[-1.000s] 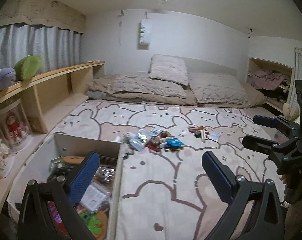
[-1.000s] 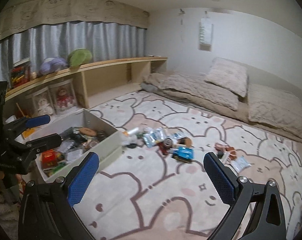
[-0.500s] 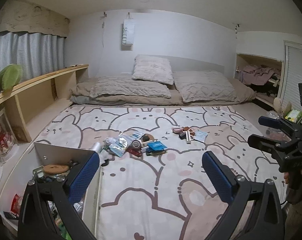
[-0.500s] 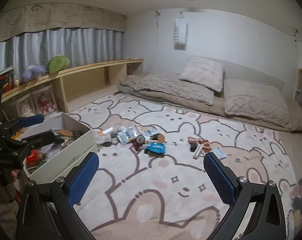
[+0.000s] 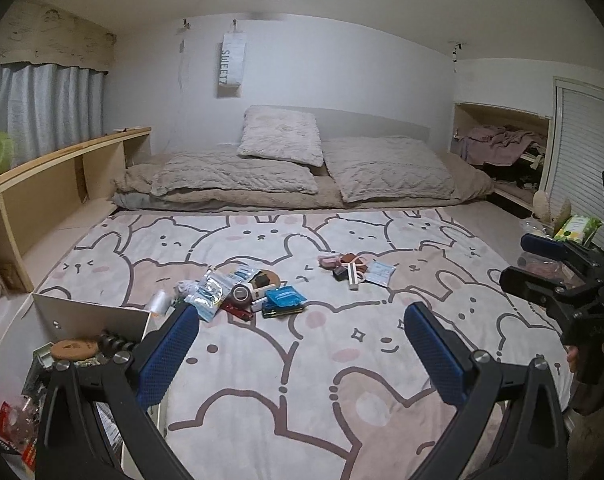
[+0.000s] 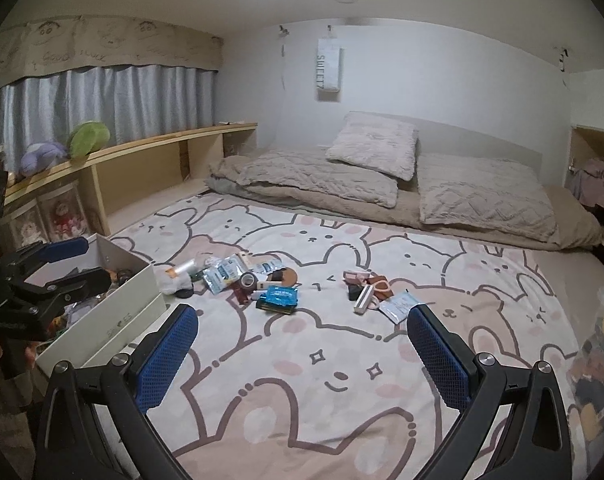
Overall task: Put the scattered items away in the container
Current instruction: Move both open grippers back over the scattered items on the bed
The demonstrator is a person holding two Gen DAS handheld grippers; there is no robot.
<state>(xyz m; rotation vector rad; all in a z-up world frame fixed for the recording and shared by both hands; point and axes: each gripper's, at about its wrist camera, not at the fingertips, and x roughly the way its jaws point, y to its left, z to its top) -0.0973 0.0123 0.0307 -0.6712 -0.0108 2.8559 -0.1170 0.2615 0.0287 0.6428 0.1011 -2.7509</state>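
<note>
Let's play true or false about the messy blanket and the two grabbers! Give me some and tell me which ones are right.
1. Both grabbers are holding nothing. True: the left gripper and the right gripper stand open and empty.
2. The white box is empty. False: it already has small things inside.
3. The blue packet lies on the bunny blanket. True.
4. All the scattered things are in one pile. False: there are two clusters, one near the box and a smaller one with the white stick further right.
5. The green plush toy sits on the blanket. False: it sits up on the wooden shelf.
</note>
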